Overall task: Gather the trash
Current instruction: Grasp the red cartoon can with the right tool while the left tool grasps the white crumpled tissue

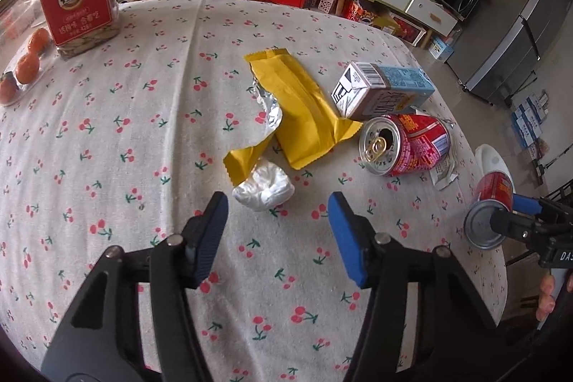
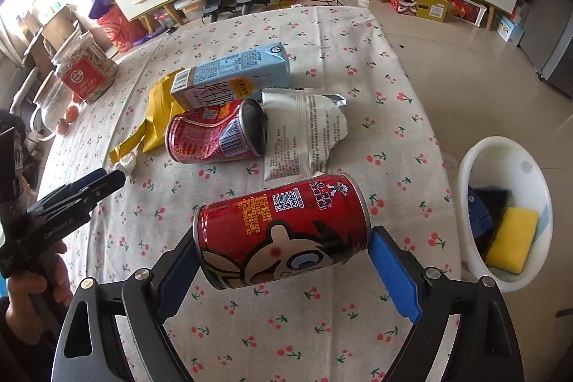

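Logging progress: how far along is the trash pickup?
Early. Done: nothing clearly; the white bin holds only a sponge and something dark. In hand: right gripper holds a red can. Left gripper open near the tissue. Left: wrapper, carton, crushed can, white packet.

The left gripper (image 1: 278, 231) has a black plastic frame with silver round screws at its joints and two blue ribbed fingers (image 1: 345, 238). The right gripper (image 2: 283, 260) is built alike: black arms, silver screws, blue pads. Faint white lettering marks the black handles, and bare fingers wrap them.
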`<state>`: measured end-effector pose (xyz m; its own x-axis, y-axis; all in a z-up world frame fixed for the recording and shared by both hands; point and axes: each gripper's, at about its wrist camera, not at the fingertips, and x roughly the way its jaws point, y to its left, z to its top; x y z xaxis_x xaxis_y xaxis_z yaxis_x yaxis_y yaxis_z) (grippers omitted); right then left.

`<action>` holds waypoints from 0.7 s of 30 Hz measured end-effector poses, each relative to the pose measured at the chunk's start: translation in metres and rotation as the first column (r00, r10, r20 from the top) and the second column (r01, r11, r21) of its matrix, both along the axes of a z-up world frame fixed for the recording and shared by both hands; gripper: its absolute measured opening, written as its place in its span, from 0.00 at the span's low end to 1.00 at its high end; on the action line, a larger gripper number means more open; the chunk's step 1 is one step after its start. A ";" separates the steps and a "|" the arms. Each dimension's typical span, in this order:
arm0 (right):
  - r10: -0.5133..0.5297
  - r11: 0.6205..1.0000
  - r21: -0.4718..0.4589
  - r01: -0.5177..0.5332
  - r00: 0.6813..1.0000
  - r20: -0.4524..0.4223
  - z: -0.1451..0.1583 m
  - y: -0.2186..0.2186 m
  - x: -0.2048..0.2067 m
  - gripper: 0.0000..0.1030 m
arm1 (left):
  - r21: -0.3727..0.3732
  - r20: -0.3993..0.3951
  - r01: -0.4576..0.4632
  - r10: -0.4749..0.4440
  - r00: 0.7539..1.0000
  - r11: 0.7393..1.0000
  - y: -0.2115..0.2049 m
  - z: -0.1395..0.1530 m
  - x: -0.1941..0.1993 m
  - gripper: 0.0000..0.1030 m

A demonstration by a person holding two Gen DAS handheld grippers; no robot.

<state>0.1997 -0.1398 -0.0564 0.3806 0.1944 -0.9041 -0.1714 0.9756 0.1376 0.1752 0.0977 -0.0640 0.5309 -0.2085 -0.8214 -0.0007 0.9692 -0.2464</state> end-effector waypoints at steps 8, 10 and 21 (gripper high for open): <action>-0.034 0.999 0.008 0.034 0.999 -0.004 0.001 -0.021 -0.004 0.90 | 0.011 -0.021 -0.036 0.036 0.999 0.999 -0.002 -0.011 0.004 0.31; -0.041 0.999 0.007 0.041 0.999 -0.003 0.001 -0.025 -0.005 0.90 | 0.024 -0.015 -0.031 0.031 0.999 0.999 -0.004 -0.009 0.002 0.27; -0.092 0.996 0.018 0.091 0.996 0.014 0.007 -0.055 -0.012 0.90 | -0.008 -0.012 0.036 -0.036 0.999 0.999 -0.016 0.005 -0.014 0.23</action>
